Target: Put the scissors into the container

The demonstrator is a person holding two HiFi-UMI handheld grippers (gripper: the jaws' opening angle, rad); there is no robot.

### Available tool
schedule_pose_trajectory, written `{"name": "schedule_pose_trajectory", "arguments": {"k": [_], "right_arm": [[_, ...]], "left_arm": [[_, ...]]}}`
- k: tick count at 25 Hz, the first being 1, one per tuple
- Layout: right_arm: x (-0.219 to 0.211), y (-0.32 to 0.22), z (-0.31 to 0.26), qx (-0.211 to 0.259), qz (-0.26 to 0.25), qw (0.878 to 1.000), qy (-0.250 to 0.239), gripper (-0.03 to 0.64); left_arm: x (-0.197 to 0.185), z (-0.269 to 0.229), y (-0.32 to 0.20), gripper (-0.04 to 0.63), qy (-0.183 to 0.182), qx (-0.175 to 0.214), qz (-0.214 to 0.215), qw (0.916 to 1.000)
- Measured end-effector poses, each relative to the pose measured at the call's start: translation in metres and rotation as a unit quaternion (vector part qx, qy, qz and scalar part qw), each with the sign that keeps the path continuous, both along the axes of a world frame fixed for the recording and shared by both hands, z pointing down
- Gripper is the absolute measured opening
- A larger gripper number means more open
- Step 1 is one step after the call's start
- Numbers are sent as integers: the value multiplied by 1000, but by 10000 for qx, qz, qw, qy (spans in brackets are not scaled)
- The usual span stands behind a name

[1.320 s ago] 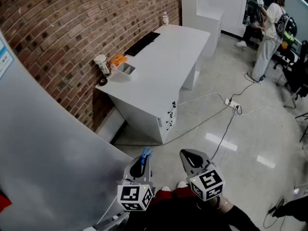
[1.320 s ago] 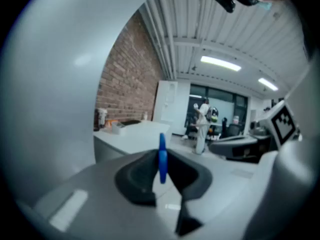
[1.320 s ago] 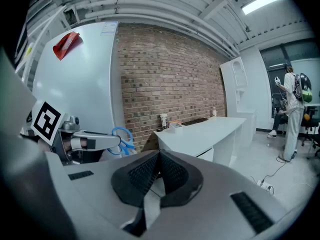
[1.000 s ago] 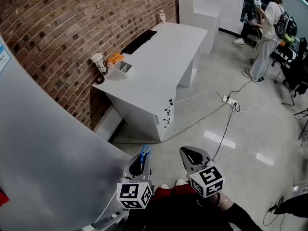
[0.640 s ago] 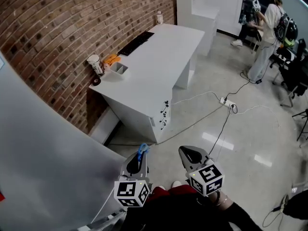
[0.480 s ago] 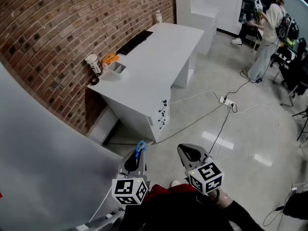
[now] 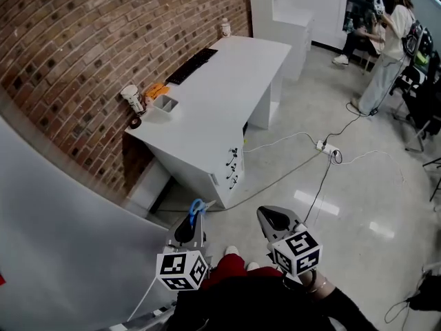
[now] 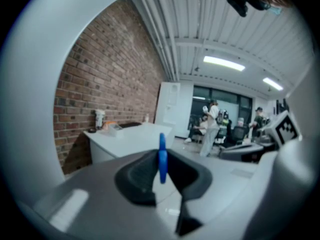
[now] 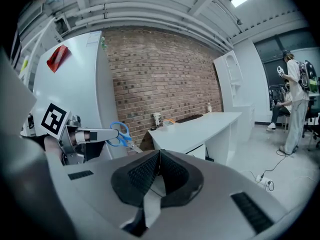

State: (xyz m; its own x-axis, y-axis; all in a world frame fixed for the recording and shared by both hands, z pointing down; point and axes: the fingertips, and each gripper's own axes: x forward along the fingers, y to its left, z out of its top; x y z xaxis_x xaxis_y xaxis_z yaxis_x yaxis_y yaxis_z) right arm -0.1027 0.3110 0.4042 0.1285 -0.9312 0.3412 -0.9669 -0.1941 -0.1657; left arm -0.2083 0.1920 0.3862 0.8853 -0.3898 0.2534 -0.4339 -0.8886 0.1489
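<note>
1. Across the head view from 9 to 12 o'clock ran the brick wall (image 7: 103, 33). A grey panel (image 7: 62, 240) filled the 7 to 9 o'clock sector, and the pale floor (image 7: 358, 185) took up the right half.
2. White desk (image 7: 220, 95): it stood against the wall at about 12 o'clock from both grippers, well apart from them. A keyboard (image 7: 191, 65) lay along its wall edge.
3. Right gripper (image 7: 270, 219): held low at 5 o'clock. Its own view showed the jaws together with nothing between them (image 9: 159, 171).
4. Left gripper (image 7: 195, 218): held low at 6 o'clock, beside the right one. Its jaws were clamped on the scissors, with the pads pressing a thin blue edge (image 8: 162, 170).
5. Container (image 7: 165, 104): a small white box with compartments at the desk's near wall-side corner, about 11 o'clock from the left gripper. A cup (image 7: 129, 96) stood just beside it at 9 o'clock.
6. Scissors (image 7: 196, 207): the blue handle loops stuck out past the left jaws. In the right gripper view (image 9: 119, 134) a grey blade ran down and away from the loops.
7. Handling, as a judgement: light and stiff, with smooth plastic that could pivot between the pads, and sharp tips. The present hold on the handle side looked sensible. It leaves the blade end free to go into a compartment first.
</note>
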Motion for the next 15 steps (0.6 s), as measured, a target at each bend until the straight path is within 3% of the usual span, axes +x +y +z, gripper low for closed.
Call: {"name": "schedule_pose_trajectory", "arguments": {"k": [15], "right_arm": [[56,-24,8,-70,307,9994,118,9]], "left_arm": [[52,15,-39,48,8,-107,42,9999]]}}
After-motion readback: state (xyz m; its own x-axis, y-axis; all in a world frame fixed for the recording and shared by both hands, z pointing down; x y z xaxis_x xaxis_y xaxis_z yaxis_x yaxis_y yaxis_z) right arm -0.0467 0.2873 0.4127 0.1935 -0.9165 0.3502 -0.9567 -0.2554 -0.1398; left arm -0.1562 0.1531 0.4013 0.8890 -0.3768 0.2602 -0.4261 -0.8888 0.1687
